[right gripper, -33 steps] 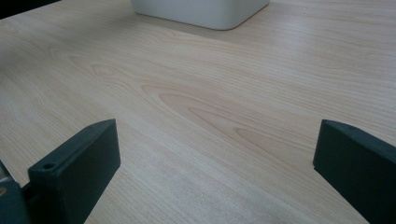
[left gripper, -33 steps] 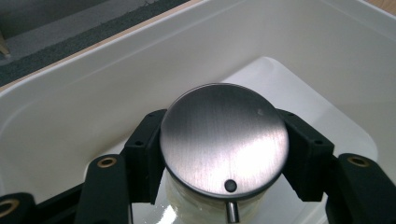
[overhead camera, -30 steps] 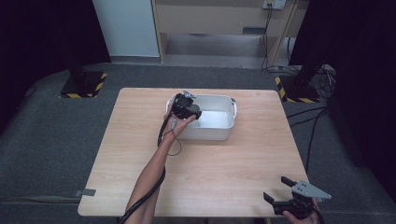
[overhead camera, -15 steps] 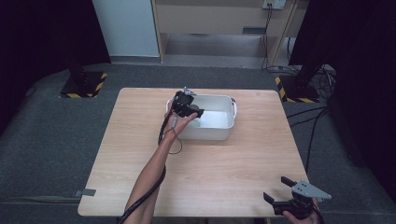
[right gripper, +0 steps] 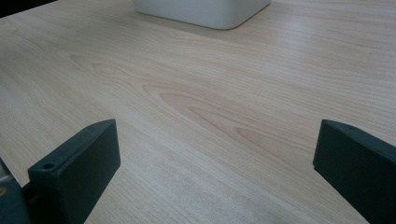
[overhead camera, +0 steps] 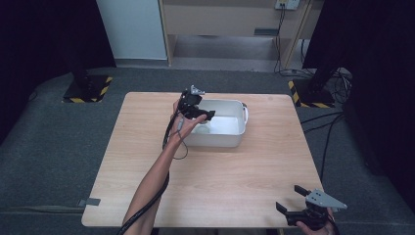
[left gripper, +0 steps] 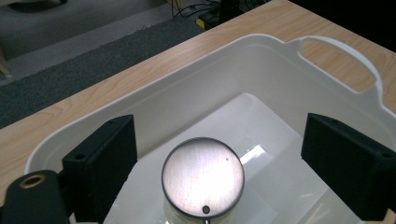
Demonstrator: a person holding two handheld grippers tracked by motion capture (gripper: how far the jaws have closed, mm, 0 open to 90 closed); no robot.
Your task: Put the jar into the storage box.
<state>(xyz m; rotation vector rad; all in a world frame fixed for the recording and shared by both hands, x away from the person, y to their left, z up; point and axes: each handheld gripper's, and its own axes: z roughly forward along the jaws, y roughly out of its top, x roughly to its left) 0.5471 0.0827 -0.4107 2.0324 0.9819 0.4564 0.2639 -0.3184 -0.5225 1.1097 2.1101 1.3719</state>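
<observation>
Now the left gripper (left gripper: 219, 154) hung over the white tub (left gripper: 289, 60) on the bench (overhead camera: 220, 181). Its jaws had just been opening, away from the jar (left gripper: 203, 179) standing inside. The right gripper (right gripper: 215, 163) was spread wide, holding nothing.

You have no legible text, label, brand, number or sign in any view; the lid (left gripper: 203, 177) in the tub (left gripper: 336, 46) is bare metal with two small dark spots and no print; the tub walls carry no marking; the yellow-and-black hazard stripes (overhead camera: 105, 88) on the stand bases beside the table (overhead camera: 147, 161) are a pattern only, with no wording.
</observation>
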